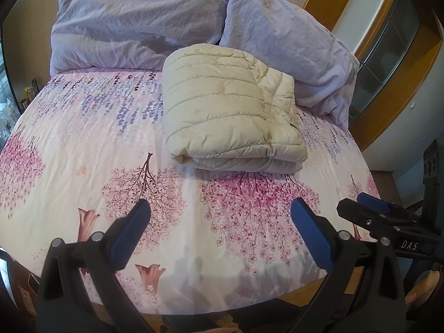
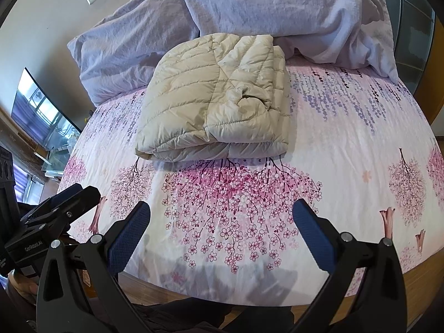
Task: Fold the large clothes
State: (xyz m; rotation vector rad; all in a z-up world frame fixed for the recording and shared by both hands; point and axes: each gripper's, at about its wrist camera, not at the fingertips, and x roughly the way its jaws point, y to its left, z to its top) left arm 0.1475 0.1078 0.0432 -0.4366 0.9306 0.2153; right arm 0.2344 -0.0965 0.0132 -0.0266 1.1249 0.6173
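Both tools hang spread and empty over the bed's near edge: left gripper [image 1: 220, 222], right gripper [image 2: 222, 226]. At twelve o'clock the cream puffer jacket [image 1: 230, 105] lies folded on the floral sheet [image 1: 83, 138], touching the lavender pillows [image 1: 133, 19]. Any tidying should press its loose one-o'clock flap flat.

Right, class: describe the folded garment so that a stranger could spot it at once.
Find the bed with the pink blossom-print sheet. Toward its head, just before the lilac pillows, lies the cream quilted jacket, folded into a thick rectangle. It alone is puffy, stitched in rows and unpatterned.
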